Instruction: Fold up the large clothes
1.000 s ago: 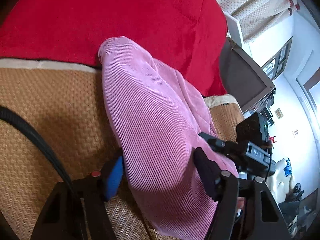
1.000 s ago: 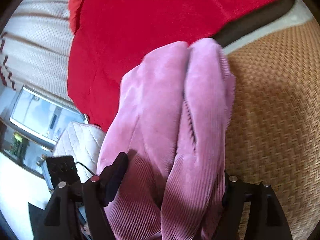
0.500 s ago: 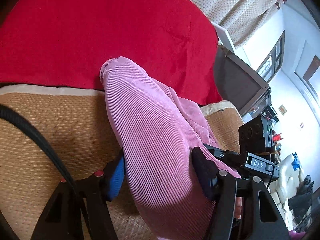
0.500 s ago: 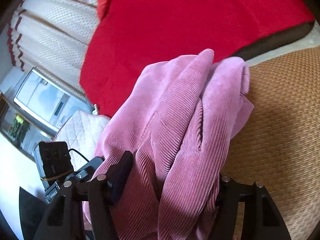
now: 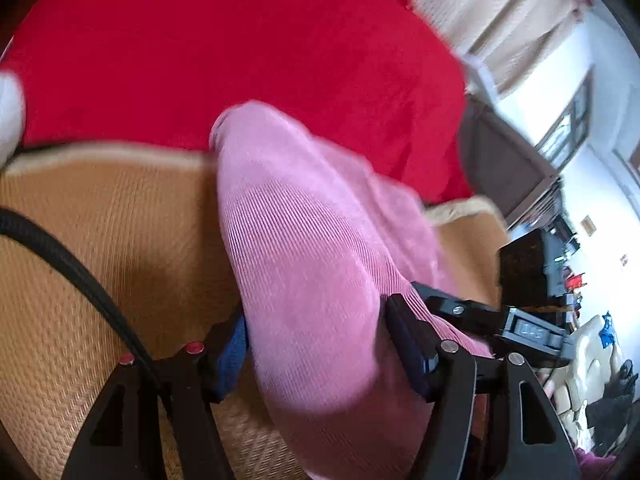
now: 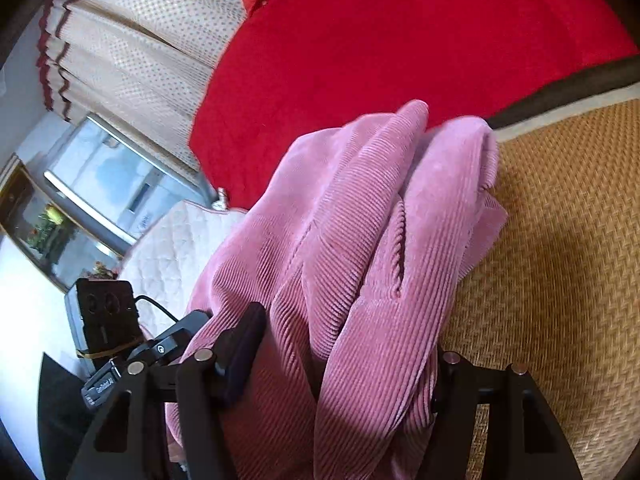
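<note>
Left wrist view: the left gripper (image 5: 320, 344) is pinching a thick bundle of pink corduroy clothing (image 5: 304, 264) (ribbed fabric), its jaws having just widened slightly around it. The bundle is lying over a woven straw mat (image 5: 100, 248), reaching a red blanket (image 5: 240, 48) at the far side. Right wrist view: the right gripper (image 6: 344, 344) is clamping the same clothing.

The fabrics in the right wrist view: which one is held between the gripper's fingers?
The pink corduroy garment, bunched and ribbed, is clamped in the right gripper. The red blanket lies smooth behind it, and the dotted curtain hangs beyond.
</note>
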A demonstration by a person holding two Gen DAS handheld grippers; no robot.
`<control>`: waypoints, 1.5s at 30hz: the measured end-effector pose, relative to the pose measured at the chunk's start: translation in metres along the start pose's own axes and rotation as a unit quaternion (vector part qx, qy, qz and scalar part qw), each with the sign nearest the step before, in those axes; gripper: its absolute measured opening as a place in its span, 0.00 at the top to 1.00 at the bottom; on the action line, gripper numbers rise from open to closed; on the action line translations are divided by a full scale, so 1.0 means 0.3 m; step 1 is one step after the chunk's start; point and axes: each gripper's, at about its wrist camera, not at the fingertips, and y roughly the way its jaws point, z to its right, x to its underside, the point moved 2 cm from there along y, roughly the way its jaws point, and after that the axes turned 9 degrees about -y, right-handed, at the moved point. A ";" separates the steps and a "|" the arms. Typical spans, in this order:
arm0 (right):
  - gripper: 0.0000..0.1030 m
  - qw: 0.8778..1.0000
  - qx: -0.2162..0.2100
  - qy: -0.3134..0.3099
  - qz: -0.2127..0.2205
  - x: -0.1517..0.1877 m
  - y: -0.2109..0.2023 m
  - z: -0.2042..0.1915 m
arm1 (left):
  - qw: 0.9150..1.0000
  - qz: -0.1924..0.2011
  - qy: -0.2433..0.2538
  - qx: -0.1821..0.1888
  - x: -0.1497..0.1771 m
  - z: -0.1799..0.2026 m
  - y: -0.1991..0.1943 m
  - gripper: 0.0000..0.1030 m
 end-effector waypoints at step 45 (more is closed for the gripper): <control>0.93 0.994 0.106 -0.036 0.004 -0.047 -0.015 0.005 | 0.978 0.054 0.112 -0.166 0.172 0.146 0.075 0.27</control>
